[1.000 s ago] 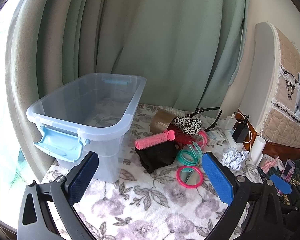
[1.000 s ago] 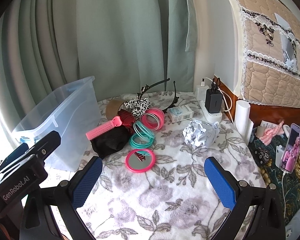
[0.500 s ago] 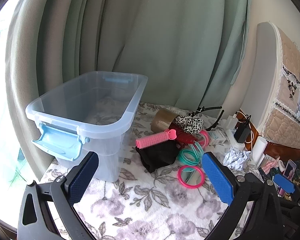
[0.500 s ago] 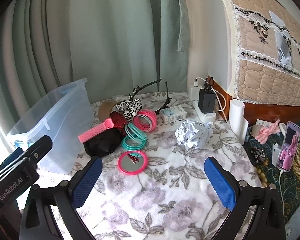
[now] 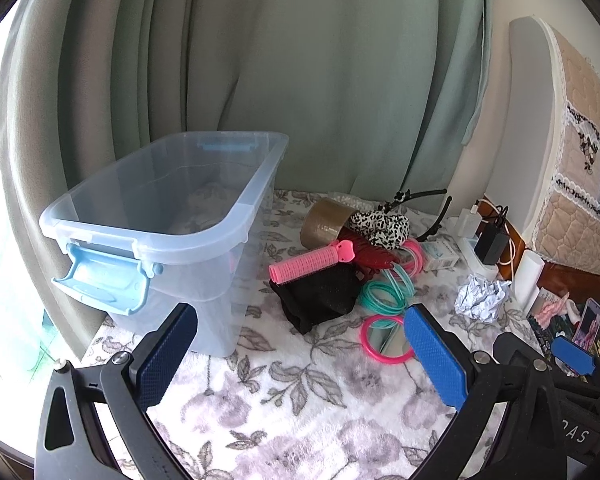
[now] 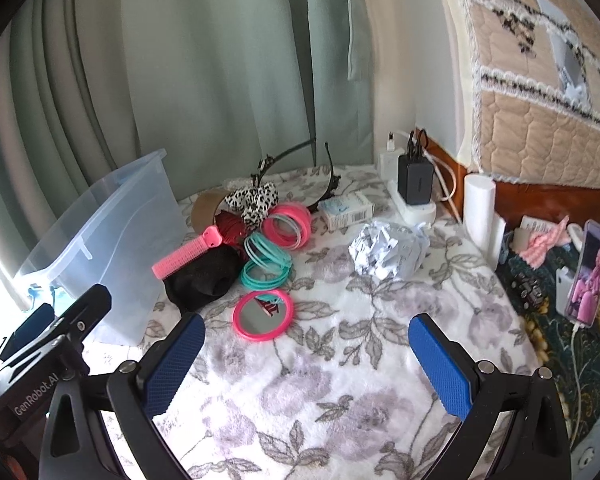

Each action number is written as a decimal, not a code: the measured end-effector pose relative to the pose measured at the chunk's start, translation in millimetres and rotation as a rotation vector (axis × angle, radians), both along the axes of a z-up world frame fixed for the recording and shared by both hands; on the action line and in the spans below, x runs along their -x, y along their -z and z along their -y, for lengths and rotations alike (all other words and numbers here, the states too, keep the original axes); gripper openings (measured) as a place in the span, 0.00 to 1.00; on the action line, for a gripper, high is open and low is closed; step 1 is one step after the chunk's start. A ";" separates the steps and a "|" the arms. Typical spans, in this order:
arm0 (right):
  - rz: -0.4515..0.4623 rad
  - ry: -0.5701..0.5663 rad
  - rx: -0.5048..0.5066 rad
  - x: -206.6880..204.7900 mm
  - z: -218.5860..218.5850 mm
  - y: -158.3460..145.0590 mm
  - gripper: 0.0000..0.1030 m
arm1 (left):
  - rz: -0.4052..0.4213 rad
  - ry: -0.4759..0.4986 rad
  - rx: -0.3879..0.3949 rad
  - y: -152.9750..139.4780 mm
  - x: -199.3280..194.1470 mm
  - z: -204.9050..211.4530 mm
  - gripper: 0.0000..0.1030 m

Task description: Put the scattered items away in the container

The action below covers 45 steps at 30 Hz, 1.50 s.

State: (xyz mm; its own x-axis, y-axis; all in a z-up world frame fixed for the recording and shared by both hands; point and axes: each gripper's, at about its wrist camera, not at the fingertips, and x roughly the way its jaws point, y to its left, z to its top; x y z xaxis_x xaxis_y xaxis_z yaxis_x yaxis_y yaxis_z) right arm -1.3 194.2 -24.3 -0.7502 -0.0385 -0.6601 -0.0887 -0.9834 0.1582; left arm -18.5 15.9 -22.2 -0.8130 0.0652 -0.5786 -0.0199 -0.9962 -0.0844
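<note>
So far nothing is tidied: my left gripper (image 5: pixel 300 356) and right gripper (image 6: pixel 306 360) hover spread and empty, the container (image 5: pixel 172 216) at left holds nothing, and the scattered items (image 6: pixel 252 240) lie heaped just right of it.

The left wrist camera is looking forward and slightly down over the floral cloth (image 5: pixel 300 380), from the left side, close to the clear container (image 5: pixel 172 216) that is filling its left half. The right wrist camera is facing the same way from further right, taking in the phone (image 6: pixel 590 276) and quilted headboard (image 6: pixel 540 120) at its right edge. Both views are sharing the green curtain (image 5: pixel 300 80) and the middle pile: pink roller (image 5: pixel 312 260), teal rings (image 6: pixel 266 264), round mirror (image 6: pixel 263 314), crumpled paper (image 5: pixel 482 298).
</note>
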 end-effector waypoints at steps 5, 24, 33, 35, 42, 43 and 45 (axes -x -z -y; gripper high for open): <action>0.023 -0.017 0.016 2.9 -1.1 6.3 1.00 | 0.015 0.006 0.004 4.8 3.6 -1.8 1.00; 0.075 -0.010 0.043 29.0 -30.3 21.6 1.00 | 0.080 0.104 0.067 17.1 30.1 -27.9 1.00; 0.118 0.087 0.052 67.7 -76.0 35.4 1.00 | 0.146 0.130 0.135 38.8 76.4 -60.8 1.00; 0.130 0.085 0.062 78.3 -79.4 40.0 1.00 | 0.171 0.093 0.135 48.6 90.2 -62.6 1.00; 0.102 0.055 0.044 101.1 -74.0 34.1 0.99 | 0.215 -0.025 0.150 75.7 126.5 -60.9 0.99; 0.097 0.043 0.036 103.1 -71.4 32.3 0.99 | 0.225 -0.038 0.149 78.7 130.6 -59.4 0.97; 0.090 0.020 0.022 107.0 -66.4 29.1 0.99 | 0.247 -0.063 0.142 84.7 138.3 -55.7 0.75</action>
